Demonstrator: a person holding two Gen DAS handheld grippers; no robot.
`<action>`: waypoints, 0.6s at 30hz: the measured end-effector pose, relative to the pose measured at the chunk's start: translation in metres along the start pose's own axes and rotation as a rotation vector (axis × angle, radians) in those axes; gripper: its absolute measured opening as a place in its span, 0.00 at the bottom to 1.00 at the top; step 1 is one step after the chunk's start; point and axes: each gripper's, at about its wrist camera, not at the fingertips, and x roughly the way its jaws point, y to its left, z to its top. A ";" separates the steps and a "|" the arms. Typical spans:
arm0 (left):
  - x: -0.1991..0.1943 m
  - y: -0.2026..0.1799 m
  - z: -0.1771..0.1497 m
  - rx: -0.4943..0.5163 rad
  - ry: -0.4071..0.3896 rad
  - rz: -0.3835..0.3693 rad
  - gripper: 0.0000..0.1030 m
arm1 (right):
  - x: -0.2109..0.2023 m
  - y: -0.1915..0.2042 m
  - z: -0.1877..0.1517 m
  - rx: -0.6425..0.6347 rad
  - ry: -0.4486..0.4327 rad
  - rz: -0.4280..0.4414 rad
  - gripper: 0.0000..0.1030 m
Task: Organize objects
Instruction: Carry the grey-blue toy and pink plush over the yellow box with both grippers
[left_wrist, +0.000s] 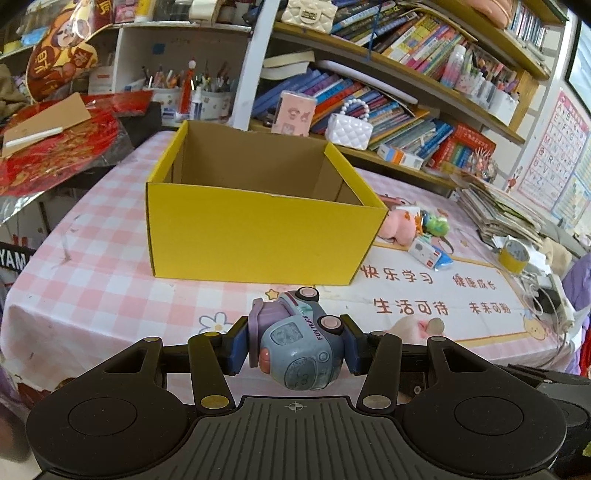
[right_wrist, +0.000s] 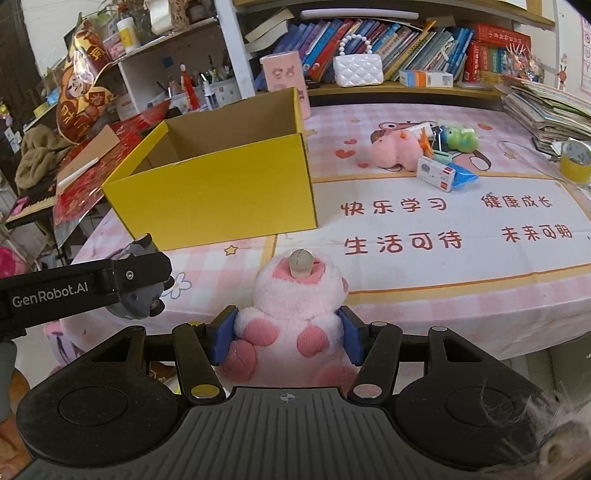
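My left claw (left_wrist: 293, 341) is closed on a blue toy truck (left_wrist: 295, 343), held above the near part of the surface (left_wrist: 92, 258), in front of the open yellow box (left_wrist: 258, 206). My right claw (right_wrist: 288, 334) grips a pink plush toy (right_wrist: 295, 314) between its blue pads. Beyond the box, to the right, a small pink plush (right_wrist: 393, 151), a green toy (right_wrist: 460, 138) and a small white carton (right_wrist: 436, 173) lie together on the surface.

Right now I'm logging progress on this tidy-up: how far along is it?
Nothing looks done: what shows of the yellow box interior is bare cardboard. In hand: the left gripper grips a toy truck, the right gripper a pink plush, both short of the box. Left: a second pink plush, green toy and small carton on the tablecloth.
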 end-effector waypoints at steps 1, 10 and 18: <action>-0.001 0.000 -0.001 0.001 -0.001 0.001 0.47 | -0.001 0.000 0.000 -0.004 -0.002 0.002 0.53; -0.006 0.003 0.004 -0.020 -0.039 0.000 0.47 | -0.003 0.012 0.005 -0.055 -0.010 0.017 0.53; -0.014 0.006 0.017 -0.016 -0.091 -0.007 0.47 | -0.008 0.022 0.017 -0.091 -0.064 -0.001 0.53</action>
